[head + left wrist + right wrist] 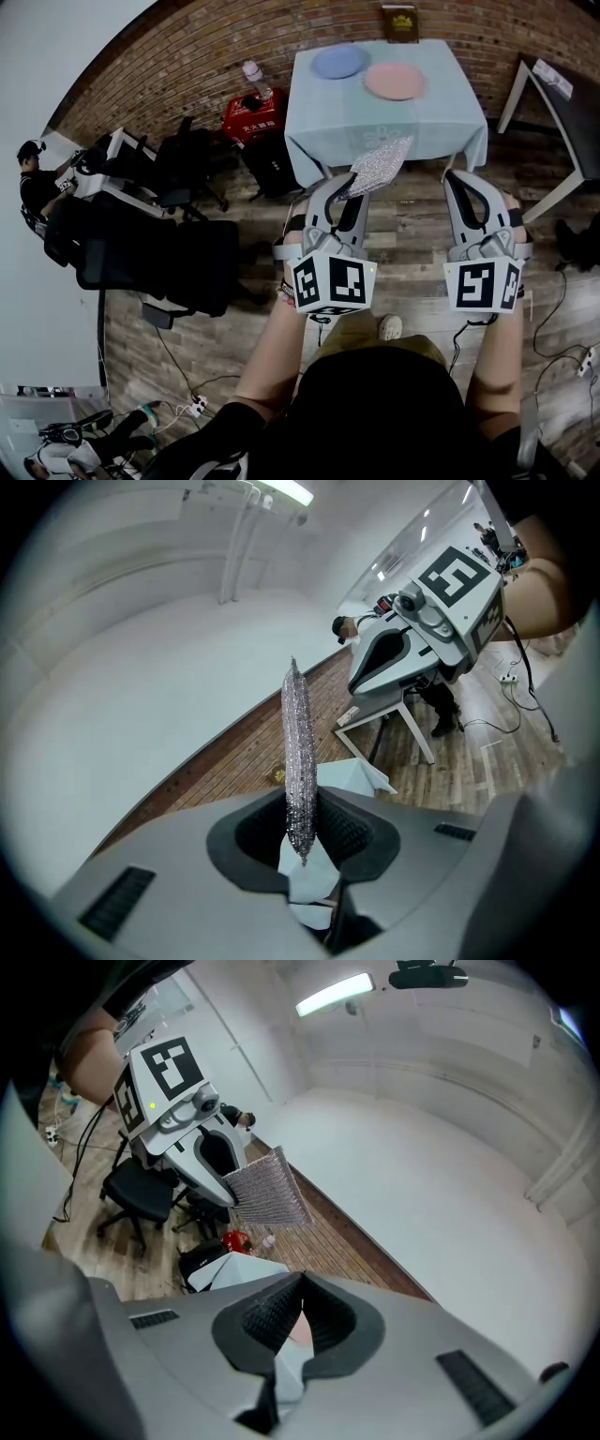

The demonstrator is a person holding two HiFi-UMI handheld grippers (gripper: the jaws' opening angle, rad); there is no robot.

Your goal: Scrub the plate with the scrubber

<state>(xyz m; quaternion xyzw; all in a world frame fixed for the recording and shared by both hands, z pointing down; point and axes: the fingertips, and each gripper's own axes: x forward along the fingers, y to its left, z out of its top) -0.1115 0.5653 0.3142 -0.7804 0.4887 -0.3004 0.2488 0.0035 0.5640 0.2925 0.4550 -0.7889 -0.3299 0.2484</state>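
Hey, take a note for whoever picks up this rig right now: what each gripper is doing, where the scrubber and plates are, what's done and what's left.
Left gripper: shut on the scrubber, which sticks out past its jaws.
Right gripper: shut, empty.
Blue plate and pink plate: side by side on the cloth-covered table, ahead of both grippers, untouched.
Done: scrubber in hand.
Left: get to the table and scrub a plate; probably steady it with the free gripper.

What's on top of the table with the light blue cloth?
A blue plate and a pink plate lie apart on the cloth. The scrubber held in the left tool covers part of the cloth's front drop; the cloth hides the tabletop itself.
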